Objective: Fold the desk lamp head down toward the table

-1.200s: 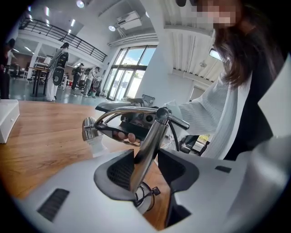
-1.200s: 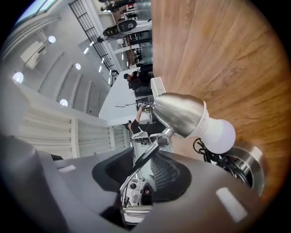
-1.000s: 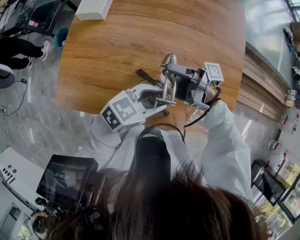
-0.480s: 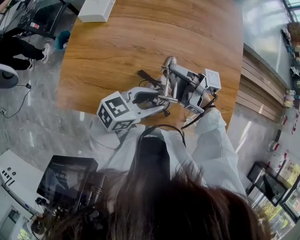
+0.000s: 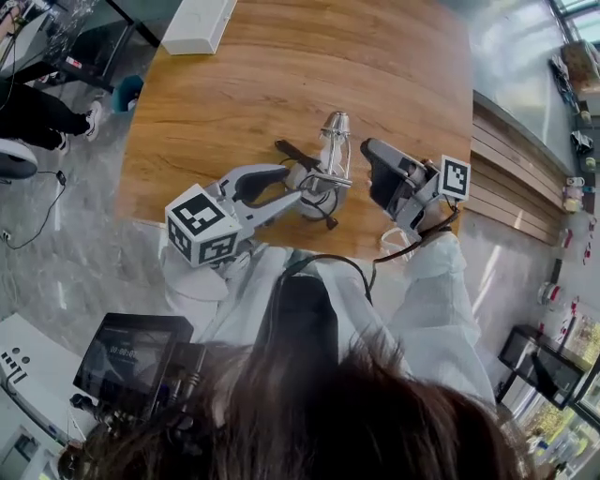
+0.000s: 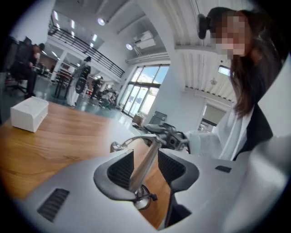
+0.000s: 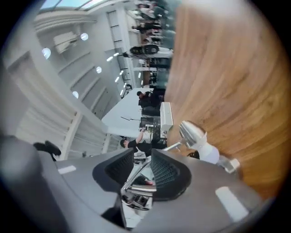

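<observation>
The desk lamp (image 5: 325, 174) is standing mid-frame near the lower edge of the surface (image 5: 281, 75), its head seemingly not yet down. The left tool (image 6: 145, 154) is straddling its arm, jaws loosely apart. The right tool (image 7: 142, 157), just right of the lamp, has just been closing to half-wide, with the arm in its gap but unpressed. Pushed while unclamped, the lamp is likely to be tipping or sliding off that edge.

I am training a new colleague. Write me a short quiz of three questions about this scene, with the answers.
1. True or false: the right hand-held gripper is closed on the silver metal desk lamp.
2. What white thing lies at the far edge of the brown wooden table?
3. Fill in: the lamp's thin metal rod stands between the jaws of the ____ gripper.
Key: 1 false, it is apart from the lamp. 2 a white rectangular box. 3 the left hand-held gripper.
</observation>
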`<state>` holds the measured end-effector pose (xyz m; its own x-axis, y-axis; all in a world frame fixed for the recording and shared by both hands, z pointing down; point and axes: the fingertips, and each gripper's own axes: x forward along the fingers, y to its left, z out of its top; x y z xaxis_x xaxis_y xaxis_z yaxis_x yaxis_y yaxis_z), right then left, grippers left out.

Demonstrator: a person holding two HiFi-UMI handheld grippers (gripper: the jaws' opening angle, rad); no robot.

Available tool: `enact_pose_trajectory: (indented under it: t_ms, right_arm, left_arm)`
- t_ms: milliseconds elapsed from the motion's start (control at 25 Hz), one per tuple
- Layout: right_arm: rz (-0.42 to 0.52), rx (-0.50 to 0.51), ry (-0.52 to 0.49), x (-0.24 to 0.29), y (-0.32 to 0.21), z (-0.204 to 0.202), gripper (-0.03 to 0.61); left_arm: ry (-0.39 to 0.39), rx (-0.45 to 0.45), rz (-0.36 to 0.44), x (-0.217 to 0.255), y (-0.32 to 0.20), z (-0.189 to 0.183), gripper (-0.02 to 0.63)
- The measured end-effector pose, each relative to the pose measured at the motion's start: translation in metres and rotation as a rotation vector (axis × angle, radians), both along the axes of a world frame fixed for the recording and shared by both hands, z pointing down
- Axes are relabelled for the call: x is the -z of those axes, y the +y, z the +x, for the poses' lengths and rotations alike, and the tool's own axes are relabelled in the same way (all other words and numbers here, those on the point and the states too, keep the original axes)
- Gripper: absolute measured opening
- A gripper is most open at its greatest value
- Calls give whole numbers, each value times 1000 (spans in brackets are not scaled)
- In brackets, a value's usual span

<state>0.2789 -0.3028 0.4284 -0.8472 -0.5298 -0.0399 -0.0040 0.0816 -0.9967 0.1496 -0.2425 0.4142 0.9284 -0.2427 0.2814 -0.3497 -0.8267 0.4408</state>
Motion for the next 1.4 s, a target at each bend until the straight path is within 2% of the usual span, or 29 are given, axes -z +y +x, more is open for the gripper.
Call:
enact_pose_trajectory:
  t_ms: [120, 280, 400, 520, 680, 760, 1040, 1400]
  right_arm:
    - [241, -90, 214, 51, 4, 6, 59]
    - [494, -222, 404, 118, 2, -5, 2]
    - [619, -264, 524, 146, 12, -18, 2]
    - [719, -271, 637, 167, 29, -31, 0]
    - [859, -386, 941, 184, 35, -33, 1]
    - [886, -426, 1010, 187, 32, -33, 0]
    - [905, -423, 1062, 180, 21, -41, 0]
    - [909, -410, 1058, 178, 22, -43, 0]
  left_arm:
    - [39, 169, 62, 35, -34, -24, 166]
    - [100, 284, 162, 98, -62, -23, 156]
    - [144, 320, 177, 126, -64, -3, 89]
    - [146, 332, 154, 134, -58, 22, 2]
    - [111, 336, 120, 129, -50, 36, 2]
    - [81, 341, 125, 125, -51, 38, 2]
    - [32, 345, 176, 124, -58, 36, 2]
    - [21, 342, 196, 127, -56, 42, 2]
